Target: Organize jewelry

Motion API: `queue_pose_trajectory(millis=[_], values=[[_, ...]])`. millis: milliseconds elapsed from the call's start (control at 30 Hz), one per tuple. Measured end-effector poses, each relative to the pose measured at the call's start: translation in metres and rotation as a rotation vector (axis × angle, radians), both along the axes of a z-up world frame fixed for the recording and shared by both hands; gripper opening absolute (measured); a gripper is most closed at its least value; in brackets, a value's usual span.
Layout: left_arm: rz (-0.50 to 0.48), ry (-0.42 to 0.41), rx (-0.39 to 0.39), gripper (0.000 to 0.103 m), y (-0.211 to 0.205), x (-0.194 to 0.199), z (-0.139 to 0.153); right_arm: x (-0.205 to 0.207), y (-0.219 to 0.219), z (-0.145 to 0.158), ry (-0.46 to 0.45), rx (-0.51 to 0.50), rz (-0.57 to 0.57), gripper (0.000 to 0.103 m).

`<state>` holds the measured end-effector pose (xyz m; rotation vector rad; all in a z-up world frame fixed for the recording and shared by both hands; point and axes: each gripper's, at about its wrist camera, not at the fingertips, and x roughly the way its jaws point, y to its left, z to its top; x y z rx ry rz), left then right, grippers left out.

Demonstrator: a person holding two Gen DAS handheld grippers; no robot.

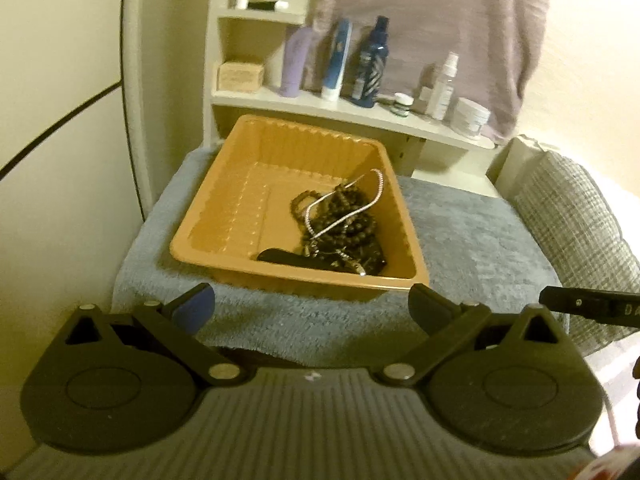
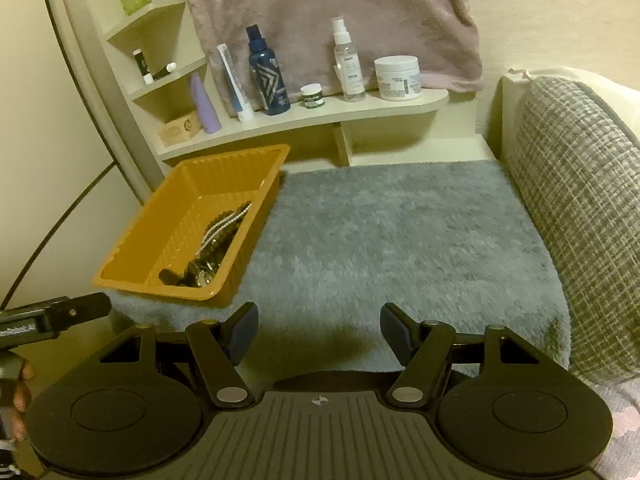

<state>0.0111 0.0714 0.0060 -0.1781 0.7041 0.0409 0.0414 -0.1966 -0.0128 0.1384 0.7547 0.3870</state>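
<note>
An orange plastic tray [image 1: 224, 216] sits on a grey fluffy mat [image 1: 472, 232]. Inside it lies a tangle of dark bead necklaces [image 1: 344, 220] with a silver chain [image 1: 340, 208] draped over them and a black item [image 1: 280, 257] at the near wall. My left gripper [image 1: 310, 306] is open and empty, just short of the tray's near edge. In the right wrist view the tray [image 2: 132, 240] is at the left with the jewelry [image 2: 216, 248] in it. My right gripper [image 2: 318, 330] is open and empty over the bare mat [image 2: 400, 240].
A cream shelf [image 2: 320, 120] behind the mat holds bottles, a spray bottle [image 2: 348, 60] and a white jar [image 2: 398, 78]. A pink towel [image 2: 320, 8] hangs above. A grey woven cushion [image 2: 580, 200] borders the mat on the right. A wall stands left.
</note>
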Motion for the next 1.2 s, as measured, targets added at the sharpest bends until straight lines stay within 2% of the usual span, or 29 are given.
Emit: queue_pose_trajectory(millis=[167,333,433,533,933,1200], values=[[-0.036,-0.033,0.045,0.102,-0.013,-0.002,0.002,-0.006,-0.006,-0.001,0.007,0.011,-0.014,0.068],[-0.068,-0.008,0.029,0.102,-0.019,-0.001,0.001,-0.011,-0.008,0.001,0.000,0.015,-0.022,0.068],[-0.074,-0.004,0.047,0.102,-0.025,-0.002,0.003,-0.014,-0.008,0.002,-0.007,0.011,-0.022,0.068],[-0.063,0.014,0.076,0.102,-0.032,-0.002,0.004,-0.016,-0.005,0.003,-0.013,-0.001,-0.015,0.068],[-0.037,0.065,0.063,0.101,-0.036,-0.004,0.005,-0.019,0.011,0.002,-0.027,-0.074,0.028,0.068],[-0.049,0.052,0.112,0.102,-0.047,-0.008,0.006,-0.019,0.021,0.002,-0.026,-0.102,0.056,0.068]])
